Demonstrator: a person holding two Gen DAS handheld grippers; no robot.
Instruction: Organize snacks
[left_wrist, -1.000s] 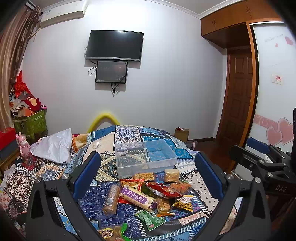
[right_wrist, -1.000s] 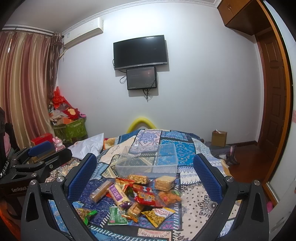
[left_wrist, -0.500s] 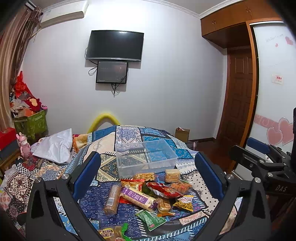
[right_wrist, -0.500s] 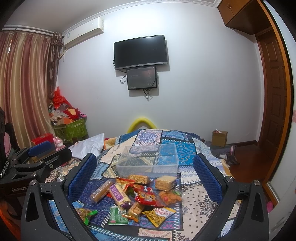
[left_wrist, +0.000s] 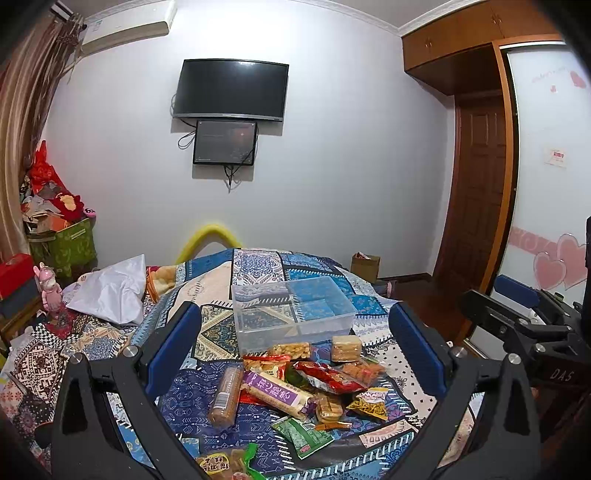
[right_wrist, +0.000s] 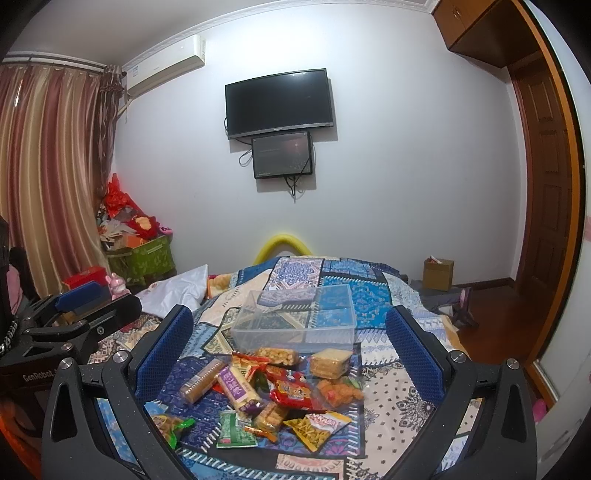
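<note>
Left gripper (left_wrist: 293, 345) and right gripper (right_wrist: 290, 343), each with 2 blue-padded fingers spread wide and holding nothing, hover above a patchwork bedspread (right_wrist: 391, 391). Between the fingers lies 1 loose heap of snacks (right_wrist: 273, 391): 1 brown biscuit roll (left_wrist: 224, 395), 1 purple bar (left_wrist: 277, 393), 1 red packet (right_wrist: 291, 393), 1 square wafer pack (right_wrist: 330, 363), 1 yellow packet (right_wrist: 317, 424), 1 green sachet (right_wrist: 234, 430); others overlap, count uncertain. Just beyond the heap stands 1 clear plastic box (left_wrist: 291, 314), touching its far edge. On the wall hang 2 dark screens (left_wrist: 231, 92)
</note>
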